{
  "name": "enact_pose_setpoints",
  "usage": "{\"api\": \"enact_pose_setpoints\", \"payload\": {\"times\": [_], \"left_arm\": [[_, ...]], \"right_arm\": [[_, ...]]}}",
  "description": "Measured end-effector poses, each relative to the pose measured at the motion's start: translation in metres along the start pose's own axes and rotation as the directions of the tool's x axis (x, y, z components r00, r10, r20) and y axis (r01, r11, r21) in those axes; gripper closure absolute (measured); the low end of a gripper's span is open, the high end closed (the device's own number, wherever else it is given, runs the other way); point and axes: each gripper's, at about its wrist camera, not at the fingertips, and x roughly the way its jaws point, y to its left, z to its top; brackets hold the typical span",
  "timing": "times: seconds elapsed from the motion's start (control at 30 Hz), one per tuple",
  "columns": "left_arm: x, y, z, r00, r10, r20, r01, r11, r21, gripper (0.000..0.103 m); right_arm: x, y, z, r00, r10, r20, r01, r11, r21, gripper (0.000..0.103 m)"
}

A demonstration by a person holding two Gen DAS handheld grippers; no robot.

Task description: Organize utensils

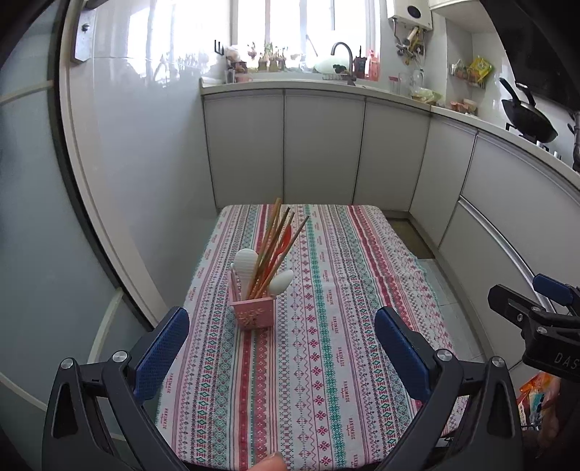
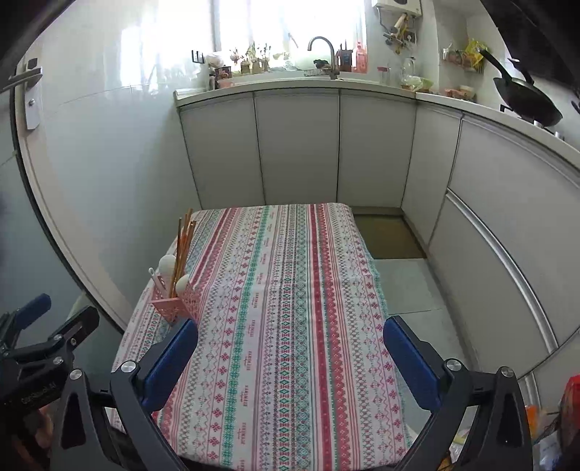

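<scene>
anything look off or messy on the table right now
Nothing stands out. The pink utensil holder stands upright on the striped tablecloth, with the chopsticks and white spoons leaning inside it. Nothing is spilled. Both the left tongs and right tongs are open and hold nothing.

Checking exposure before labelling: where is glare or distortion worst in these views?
Left wrist view: window blown out, sheen on the wall, cabinets bowed by fisheye. Right wrist view: same washed-out window; holder stays sharp.
</scene>
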Motion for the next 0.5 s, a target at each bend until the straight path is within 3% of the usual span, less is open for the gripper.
{"api": "enact_pose_setpoints", "payload": {"times": [0.5], "left_arm": [[0.01,0.003,0.001,0.999,-0.027,-0.02,0.026,1.0,-0.008,0.0]], "right_arm": [[0.006,0.005,-0.002,1.0,0.003,-0.024,-0.004,1.0,-0.016,0.0]]}}
